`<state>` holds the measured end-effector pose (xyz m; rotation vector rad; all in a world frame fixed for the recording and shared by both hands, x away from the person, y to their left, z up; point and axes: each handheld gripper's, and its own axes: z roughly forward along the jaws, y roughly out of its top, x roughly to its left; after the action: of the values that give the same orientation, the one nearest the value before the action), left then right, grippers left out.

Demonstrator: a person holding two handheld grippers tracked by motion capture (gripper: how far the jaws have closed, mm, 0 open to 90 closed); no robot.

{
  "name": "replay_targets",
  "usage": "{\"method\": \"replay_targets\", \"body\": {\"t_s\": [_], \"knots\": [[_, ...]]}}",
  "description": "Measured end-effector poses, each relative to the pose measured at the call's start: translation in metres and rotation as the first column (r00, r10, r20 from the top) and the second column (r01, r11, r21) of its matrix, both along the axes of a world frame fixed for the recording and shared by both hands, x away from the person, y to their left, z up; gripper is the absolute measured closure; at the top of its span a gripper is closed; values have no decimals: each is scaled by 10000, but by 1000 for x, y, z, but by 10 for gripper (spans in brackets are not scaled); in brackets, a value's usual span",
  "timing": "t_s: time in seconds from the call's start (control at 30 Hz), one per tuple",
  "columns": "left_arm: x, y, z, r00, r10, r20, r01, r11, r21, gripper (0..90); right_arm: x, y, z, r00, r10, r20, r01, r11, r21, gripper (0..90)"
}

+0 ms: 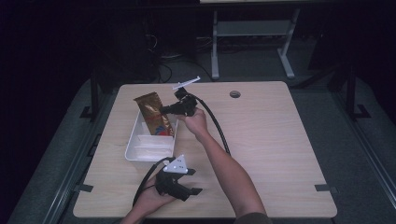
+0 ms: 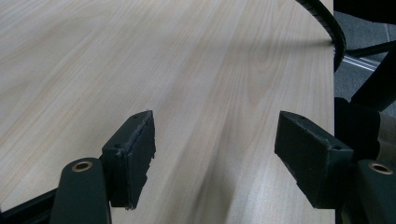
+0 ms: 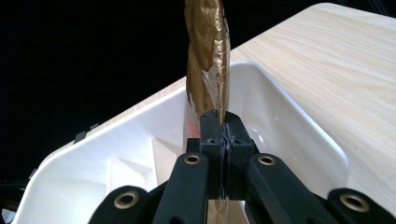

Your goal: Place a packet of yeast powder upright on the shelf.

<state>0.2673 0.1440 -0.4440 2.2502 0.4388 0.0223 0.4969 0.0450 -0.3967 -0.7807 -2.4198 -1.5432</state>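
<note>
A gold packet [image 1: 154, 114] was held over the white bin [image 1: 135, 144], pinched by the right gripper [image 3: 223, 135]; white dividers [image 3: 161, 158] were seen inside. Beside the bin, the left gripper [image 2: 212, 158] was spread wide, empty

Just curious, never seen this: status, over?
Right claw shut on crinkled gold foil packet over white plastic bin. Left claw open, empty, above wooden table.

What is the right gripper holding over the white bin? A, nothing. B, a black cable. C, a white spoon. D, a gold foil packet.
D: the right gripper has its fingers pressed shut on the gold foil packet above the white bin.
</note>
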Motion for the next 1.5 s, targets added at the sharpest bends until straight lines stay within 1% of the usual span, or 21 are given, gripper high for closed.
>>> {"method": "replay_targets", "body": {"t_s": [0.13,0.37,0.5,0.57,0.73,0.83,0.87,0.9,0.97,1.07,1.17,1.3,1.4,1.5], "knots": [[0,0,0,10000,12,-8,-12,10000,-16,283,-1,-4,-3,10000,16,-9,-16,9999,-150,881],[1,0,0,10000,7,-4,-7,10000,-58,282,-2,-6,-7,10000,-12,-89,10,9996,-271,886],[1,0,0,10000,-17,0,17,10000,5,282,-3,-7,-13,9995,-147,-285,139,9994,-308,890],[0,-1,0,10000,-26,2,26,10000,-9,282,-2,-5,-15,9991,-143,-390,135,9997,-194,889],[1,0,-1,10000,-13,-60,13,10000,-27,282,-1,-4,-15,9992,-167,-369,155,9993,-338,889],[1,-1,-1,10000,-38,-26,38,10000,-7,281,0,-5,-15,9987,-189,-470,168,9989,-434,883],[1,-1,-1,10000,-40,-17,40,10000,-7,281,0,-5,-14,9988,-218,-444,197,9987,-467,872],[1,-1,-1,10000,-41,-17,41,10000,-8,281,0,-5,-14,9988,-262,-402,241,9984,-509,840],[0,0,-1,10000,-34,-29,34,10000,-17,281,0,-6,-14,9989,-160,-451,143,9991,-387,778],[1,0,-1,10000,5,-54,-6,10000,-30,281,-1,-10,-12,9987,-165,-485,152,9995,-262,713],[1,0,-1,10000,-7,-42,7,10000,12,280,-2,-19,-8,9987,-159,-478,157,9999,-53,653],[1,-1,-1,10000,0,-40,0,10000,0,276,-5,-33,-4,9986,-187,-492,194,9997,147,622],[2,-1,-1,10000,-12,-36,12,10000,31,274,-10,-46,-1,9990,-203,-399,212,9995,234,604],[3,2,0,10000,53,-51,-54,10000,-45,274,-14,-58,1,9987,-226,-452,238,9994,259,567]]}}
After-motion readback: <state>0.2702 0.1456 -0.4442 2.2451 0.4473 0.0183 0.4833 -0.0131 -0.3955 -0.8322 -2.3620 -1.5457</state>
